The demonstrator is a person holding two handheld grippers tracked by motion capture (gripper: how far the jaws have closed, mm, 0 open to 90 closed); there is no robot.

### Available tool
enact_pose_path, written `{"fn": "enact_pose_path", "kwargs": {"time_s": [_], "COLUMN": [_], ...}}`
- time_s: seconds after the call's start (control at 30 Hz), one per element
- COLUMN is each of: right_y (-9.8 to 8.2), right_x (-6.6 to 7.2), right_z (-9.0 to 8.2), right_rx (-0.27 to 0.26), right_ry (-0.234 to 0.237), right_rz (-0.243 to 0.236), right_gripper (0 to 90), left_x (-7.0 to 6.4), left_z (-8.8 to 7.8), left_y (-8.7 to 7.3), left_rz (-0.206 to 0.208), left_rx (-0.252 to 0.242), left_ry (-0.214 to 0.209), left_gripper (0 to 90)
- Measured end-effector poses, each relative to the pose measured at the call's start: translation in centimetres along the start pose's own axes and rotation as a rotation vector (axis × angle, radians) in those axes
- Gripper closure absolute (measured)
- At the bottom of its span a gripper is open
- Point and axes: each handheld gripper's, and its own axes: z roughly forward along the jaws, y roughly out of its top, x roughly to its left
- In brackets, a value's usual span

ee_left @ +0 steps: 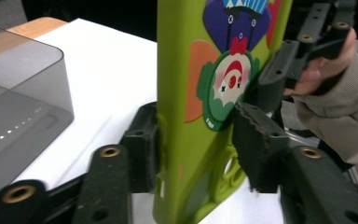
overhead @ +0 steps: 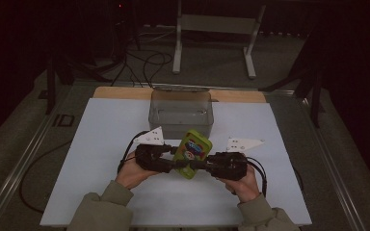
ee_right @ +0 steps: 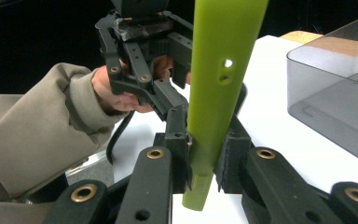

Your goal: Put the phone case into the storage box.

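Observation:
A flat lime-green case point(overhead: 192, 151) with a cartoon clown picture on its face is held upright-tilted above the white mat, between both grippers. My left gripper point(overhead: 177, 163) comes in from the left; in the left gripper view its pads point(ee_left: 144, 149) press the case point(ee_left: 191, 70) from back and front, so it is shut on the lower end. My right gripper point(overhead: 198, 165) comes in from the right. Its jaws point(ee_right: 205, 161) are shut on the case's thin edge point(ee_right: 223, 56) near the bottom.
A clear grey plastic box point(overhead: 180, 113) stands just behind the case at the middle of the white mat point(overhead: 101, 144). A wooden table edge point(overhead: 120, 92) runs behind it. A white metal stand point(overhead: 217, 24) and cables point(overhead: 144, 62) lie on the floor beyond.

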Motion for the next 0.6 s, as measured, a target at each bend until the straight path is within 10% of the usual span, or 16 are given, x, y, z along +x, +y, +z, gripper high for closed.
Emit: {"fn": "enact_pose_path", "kwargs": {"time_s": [0.6], "right_y": [-0.1], "right_x": [-1.1], "right_z": [-0.4], "right_rx": [0.011], "right_ry": [-0.087], "right_rz": [0.038], "right_gripper": [69.0], "left_x": [0.8], "left_z": [-0.2], "left_y": [-0.1], "left_rz": [-0.105], "left_rx": [0.004], "left_ry": [-0.071], "left_gripper": [78.5]}}
